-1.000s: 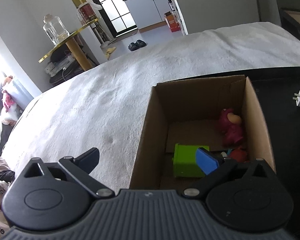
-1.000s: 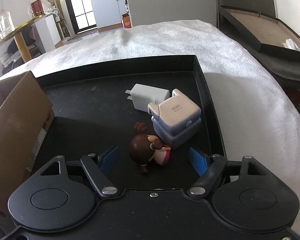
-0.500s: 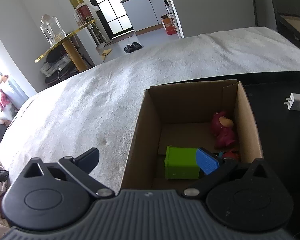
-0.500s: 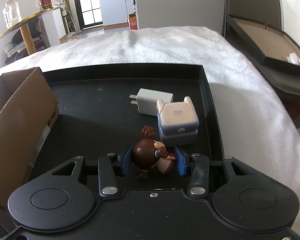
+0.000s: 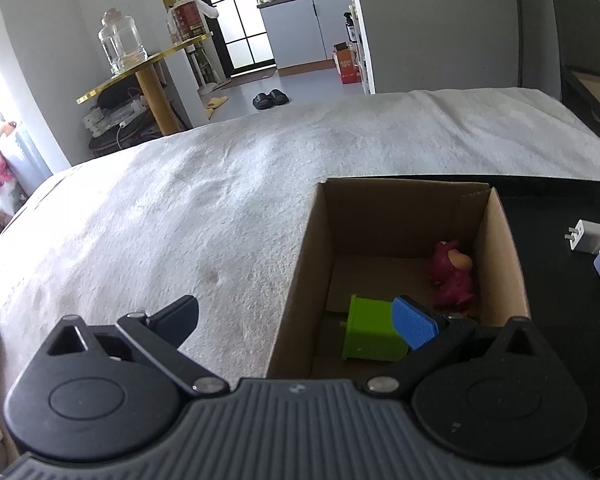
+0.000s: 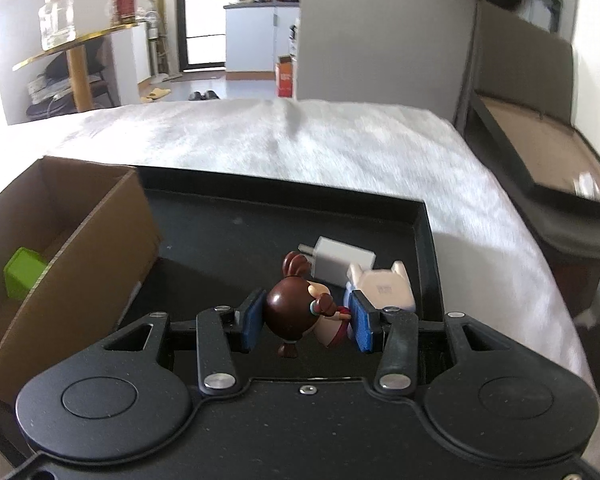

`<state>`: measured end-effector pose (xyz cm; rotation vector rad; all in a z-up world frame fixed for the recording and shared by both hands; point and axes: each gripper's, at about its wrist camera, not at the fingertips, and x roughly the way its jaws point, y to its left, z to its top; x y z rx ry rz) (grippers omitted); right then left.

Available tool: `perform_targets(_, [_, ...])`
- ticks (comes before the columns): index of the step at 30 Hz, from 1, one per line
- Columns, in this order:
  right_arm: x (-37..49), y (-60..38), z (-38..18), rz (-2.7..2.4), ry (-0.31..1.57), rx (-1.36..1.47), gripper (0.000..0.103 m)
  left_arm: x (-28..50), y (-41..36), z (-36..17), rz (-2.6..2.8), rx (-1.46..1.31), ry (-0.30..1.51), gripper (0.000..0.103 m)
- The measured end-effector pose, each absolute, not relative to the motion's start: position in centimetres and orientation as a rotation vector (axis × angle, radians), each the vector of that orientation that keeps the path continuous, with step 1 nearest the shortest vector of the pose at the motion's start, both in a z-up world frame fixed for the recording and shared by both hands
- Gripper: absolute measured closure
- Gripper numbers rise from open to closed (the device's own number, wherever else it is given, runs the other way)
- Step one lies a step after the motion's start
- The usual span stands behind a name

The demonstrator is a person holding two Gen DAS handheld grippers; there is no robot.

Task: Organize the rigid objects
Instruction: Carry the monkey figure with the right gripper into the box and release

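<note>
While left tongs [image 5: 300,316] hang open, right tongs [image 6: 305,322] grip the doll figurine [image 6: 300,312]; next: carry into cardboard box [image 6: 80,256].

- A home is shown: a bed [image 5: 260,184] is covered with a white fleece blanket.
- Slippers [image 5: 270,99] are left on the floor.
- Kitchen cabinets [image 5: 300,28] with pots are seen through the doorway.

Figurine [image 6: 296,312]: glossy smooth plastic. Cardboard box [image 5: 300,280]: matt brown paperboard, raw corrugated edges. Tray [image 6: 260,232]: matt black. Bed cover [image 5: 160,220]: fuzzy white cloth. Right claw [image 6: 306,322] pads [image 6: 362,326]: blue, ribbed.
</note>
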<state>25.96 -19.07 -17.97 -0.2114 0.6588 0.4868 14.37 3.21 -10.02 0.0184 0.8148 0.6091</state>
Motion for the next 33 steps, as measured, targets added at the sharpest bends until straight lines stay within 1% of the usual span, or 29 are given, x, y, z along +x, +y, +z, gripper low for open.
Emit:
perform_targets(16, [23.6,-14.7,-15.3,0.597,0.494,-0.355,0.059,12.8,4.8,-10.2,0.564,-0.051,0.777,0.001])
perform_targets(17, [23.5,-14.4,-15.2,0.602,0.489,-0.36,0.059,12.6,4.9,-10.3,0.563,-0.056,0.776,0.003])
perform_targets(22, [22.2,-13.0,-14.7,0.649,0.462,-0.374,0.059,12.1,5.4,-10.4,0.577,-0.08,0.776,0.004])
perform_targets(24, [21.7,-12.4,-14.5,0.675,0.442,-0.386,0.059,12.0,5.6,-10.5,0.572,-0.092,0.778,0.01])
perform_targets(26, [21.6,-11.9,-14.3,0.693,0.433,-0.393,0.059,12.0,5.8,-10.7,0.563,-0.099,0.793,0.019])
perform_targets(27, [21.4,-11.7,-14.3,0.699,0.433,-0.391,0.059,12.0,5.9,-10.8,0.554,-0.105,0.799,0.022])
perform_targets(28, [21.3,-11.5,-14.1,0.707,0.431,-0.387,0.059,12.0,6.0,-10.9,0.544,-0.111,0.802,0.028])
perform_targets(30, [21.1,-11.0,-13.8,0.715,0.416,-0.397,0.059,12.0,6.2,-11.2,0.539,-0.115,0.81,0.034])
perform_targets(32, [21.0,-10.6,-13.5,0.725,0.402,-0.404,0.059,12.0,6.5,-11.4,0.541,-0.127,0.812,0.046])
perform_targets(33, [21.0,-10.4,-13.3,0.729,0.397,-0.404,0.059,11.9,6.6,-11.4,0.539,-0.137,0.811,0.05])
